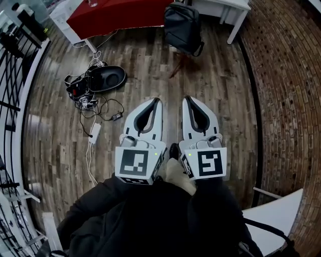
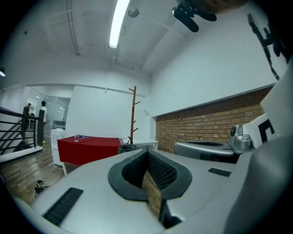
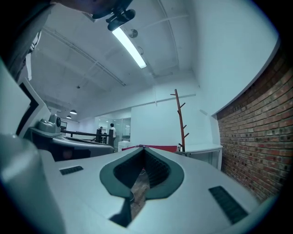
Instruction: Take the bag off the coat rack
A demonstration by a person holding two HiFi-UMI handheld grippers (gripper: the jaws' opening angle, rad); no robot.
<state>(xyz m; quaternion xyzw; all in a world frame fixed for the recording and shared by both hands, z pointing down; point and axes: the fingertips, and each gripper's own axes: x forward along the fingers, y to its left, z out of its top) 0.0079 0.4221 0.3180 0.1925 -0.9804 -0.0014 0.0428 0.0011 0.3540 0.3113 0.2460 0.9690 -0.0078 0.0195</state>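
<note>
While the bag is well ahead, left gripper and right gripper are closed, empty.

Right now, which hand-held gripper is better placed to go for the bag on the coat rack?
Probably the right hand-held gripper: the bag hangs almost straight ahead of it, while the left hand-held gripper points further off to the side. Both are shut and empty.

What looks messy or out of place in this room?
A tangle of cables lies loose on the wooden floor beside a black case, near the red table. It looks untidy and easy to trip on. Nothing else stands out.
</note>
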